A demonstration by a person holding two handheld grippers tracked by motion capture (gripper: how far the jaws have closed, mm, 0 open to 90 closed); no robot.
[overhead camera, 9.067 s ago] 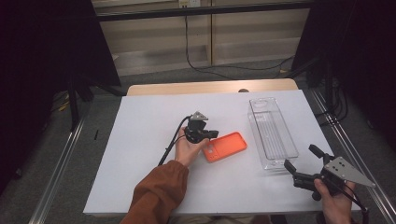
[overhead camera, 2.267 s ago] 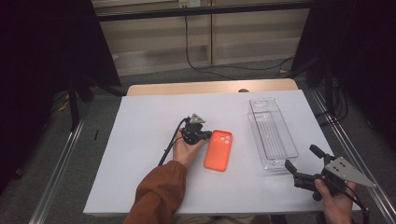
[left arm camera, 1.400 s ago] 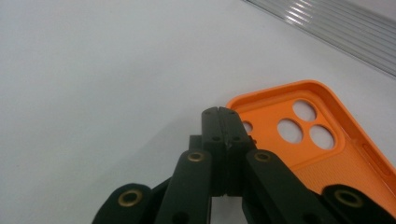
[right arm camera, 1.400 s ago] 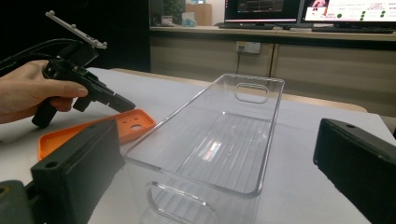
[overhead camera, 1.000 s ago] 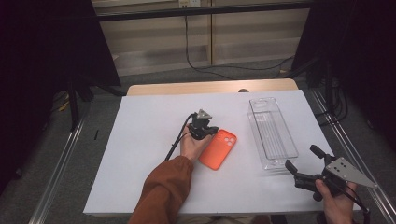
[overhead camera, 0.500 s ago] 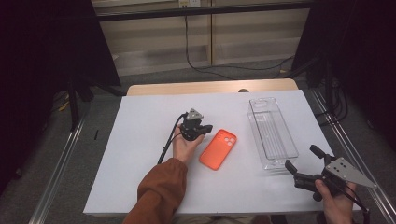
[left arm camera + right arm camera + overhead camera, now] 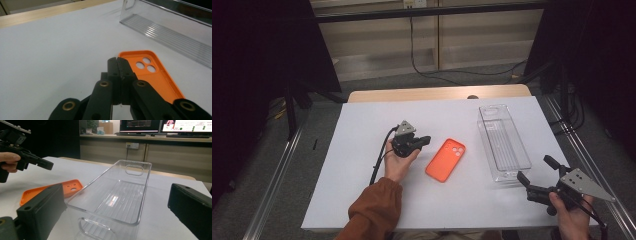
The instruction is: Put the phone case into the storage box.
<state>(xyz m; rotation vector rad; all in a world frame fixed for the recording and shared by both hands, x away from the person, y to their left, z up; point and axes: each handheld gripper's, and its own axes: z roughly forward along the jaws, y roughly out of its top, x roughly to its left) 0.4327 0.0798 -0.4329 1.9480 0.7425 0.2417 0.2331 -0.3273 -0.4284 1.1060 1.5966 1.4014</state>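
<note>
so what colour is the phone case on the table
Orange; the phone case shows best in the left gripper view.

High view looks down; both gripper views, low, share the orange case [image 7: 152, 75].

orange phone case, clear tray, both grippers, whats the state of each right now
orange phone case: lying flat on the table, open side up, empty, not gripped
clear tray: upright on the table, empty, right of the case and apart from it
left gripper: jaws shut on nothing, tips just off the case's camera-hole end
right gripper: jaws wide open, nothing between them, near the tray's close end
table: white top, bearing the case and the tray
</note>
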